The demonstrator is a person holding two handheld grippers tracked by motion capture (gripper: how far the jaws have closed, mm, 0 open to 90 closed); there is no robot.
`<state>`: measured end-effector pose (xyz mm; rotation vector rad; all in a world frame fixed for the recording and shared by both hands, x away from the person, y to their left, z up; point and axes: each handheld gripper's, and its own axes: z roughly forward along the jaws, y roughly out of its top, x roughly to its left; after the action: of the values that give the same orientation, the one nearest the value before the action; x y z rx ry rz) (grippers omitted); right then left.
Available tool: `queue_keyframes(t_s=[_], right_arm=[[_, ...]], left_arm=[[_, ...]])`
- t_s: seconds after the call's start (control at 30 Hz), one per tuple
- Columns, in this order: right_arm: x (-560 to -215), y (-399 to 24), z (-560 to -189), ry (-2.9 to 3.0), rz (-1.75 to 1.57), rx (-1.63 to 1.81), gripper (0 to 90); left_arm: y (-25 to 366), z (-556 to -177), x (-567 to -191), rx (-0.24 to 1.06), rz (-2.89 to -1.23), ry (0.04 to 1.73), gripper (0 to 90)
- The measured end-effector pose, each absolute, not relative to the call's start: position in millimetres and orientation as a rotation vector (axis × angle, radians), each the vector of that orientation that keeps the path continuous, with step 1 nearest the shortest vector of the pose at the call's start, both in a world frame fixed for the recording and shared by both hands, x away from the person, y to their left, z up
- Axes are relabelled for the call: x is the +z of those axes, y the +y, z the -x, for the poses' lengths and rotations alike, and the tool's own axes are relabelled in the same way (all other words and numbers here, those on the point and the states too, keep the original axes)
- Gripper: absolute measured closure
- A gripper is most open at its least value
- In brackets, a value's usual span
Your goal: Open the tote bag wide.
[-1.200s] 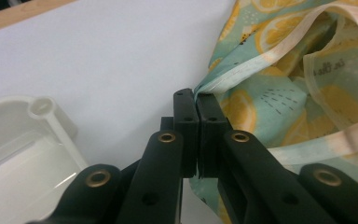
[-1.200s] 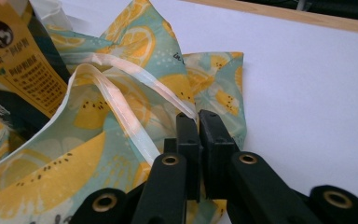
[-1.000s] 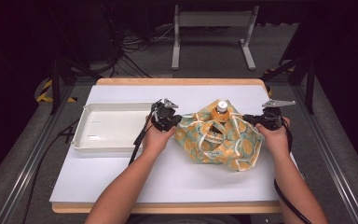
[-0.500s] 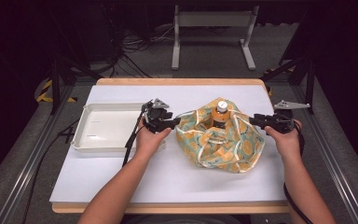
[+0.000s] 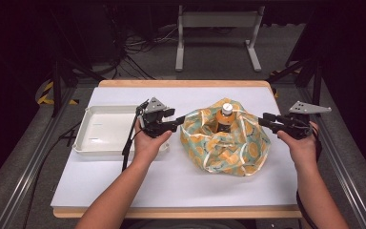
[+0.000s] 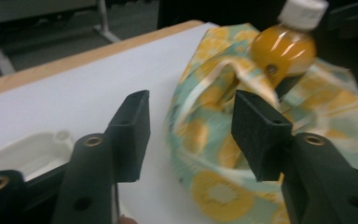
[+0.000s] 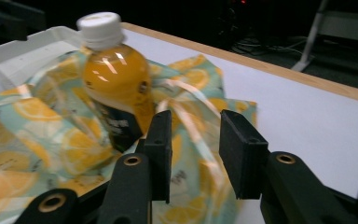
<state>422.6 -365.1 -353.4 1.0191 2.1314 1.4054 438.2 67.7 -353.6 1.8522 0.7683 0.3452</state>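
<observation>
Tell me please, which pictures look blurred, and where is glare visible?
Left gripper view: the lemon-print teal cloth bag is smeared by blur, and the orange juice bottle with white cap is soft. Right gripper view: sharper, with white glare streaks on the bottle's shoulder. High view: evenly lit white table, dark surroundings.

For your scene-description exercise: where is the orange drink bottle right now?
In the high view, the bottle stands upright inside the orange-print cloth bag, right of the table's centre, between the two grippers and right of the white tray.
</observation>
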Motion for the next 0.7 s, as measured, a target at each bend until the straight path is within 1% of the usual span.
queue_keyframes(t_s=[0.03,0.07,0.1,0.13,0.17,0.27,0.33,0.47,0.53,0.7], right_arm=[[-353.4,-365.1,-422.6,2.131,-1.019,1.405,65.8],[-349.9,-354.2,-418.9,2.153,-0.968,1.411,67.2],[-349.1,-351.2,-417.8,2.16,-0.957,1.409,67.8],[-349.1,-351.2,-417.8,2.16,-0.957,1.409,67.8],[-347.3,-343.2,-415.5,2.175,-0.92,1.418,68.5],[-345.3,-335.2,-413.0,2.194,-0.886,1.426,69.4],[-344.8,-331.9,-412.0,2.2,-0.872,1.429,69.4],[-346.9,-320.5,-409.1,2.23,-0.843,1.432,69.4],[-350.7,-314.6,-409.0,2.252,-0.837,1.433,69.4],[-362.7,-302.8,-411.4,2.305,-0.82,1.429,68.4]], left_arm=[[67.7,-438.2,-353.6,0.345,-1.852,0.768,55.2],[62.6,-434.1,-349.7,0.35,-1.85,0.737,59.0],[55.2,-428.4,-344.7,0.334,-1.859,0.689,61.8],[55.2,-428.4,-344.7,0.334,-1.859,0.689,64.4],[46.9,-422.7,-340.6,0.325,-1.872,0.64,67.0],[39.6,-419.4,-339.1,0.292,-1.882,0.6,71.5],[32.2,-417.6,-341.5,0.257,-1.884,0.588,73.0],[21.1,-416.9,-350.1,0.235,-1.922,0.558,77.7],[14.4,-417.5,-357.1,0.213,-1.95,0.549,78.4],[3.3,-418.5,-372.0,0.183,-2.01,0.535,73.1]])
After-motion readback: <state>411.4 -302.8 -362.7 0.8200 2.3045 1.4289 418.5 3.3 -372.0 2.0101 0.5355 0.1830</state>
